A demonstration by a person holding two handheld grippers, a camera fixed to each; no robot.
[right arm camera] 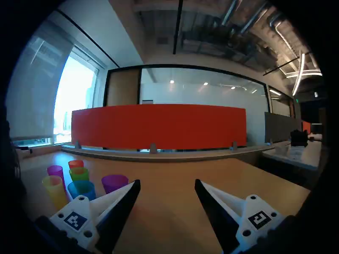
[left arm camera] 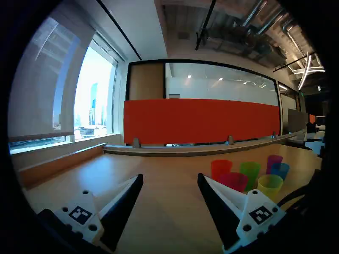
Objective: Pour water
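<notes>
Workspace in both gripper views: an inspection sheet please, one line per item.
Surface: wooden desk, level, light brown.
Job's things: six coloured cups, upright, close together; contents cannot be told.
Clutter: small items on a neighbouring desk, too far off to tell.
Grippers: left gripper open, right gripper open; nothing between either pair of fingers.
Cables: a dark cord-like curve, uncertain.
Surroundings: red divider along the desk's far edge, window, glass wall, ceiling pipes.

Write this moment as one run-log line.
left gripper: open, empty | right gripper: open, empty | cups: grouped on table, none held | pour: not started
</notes>
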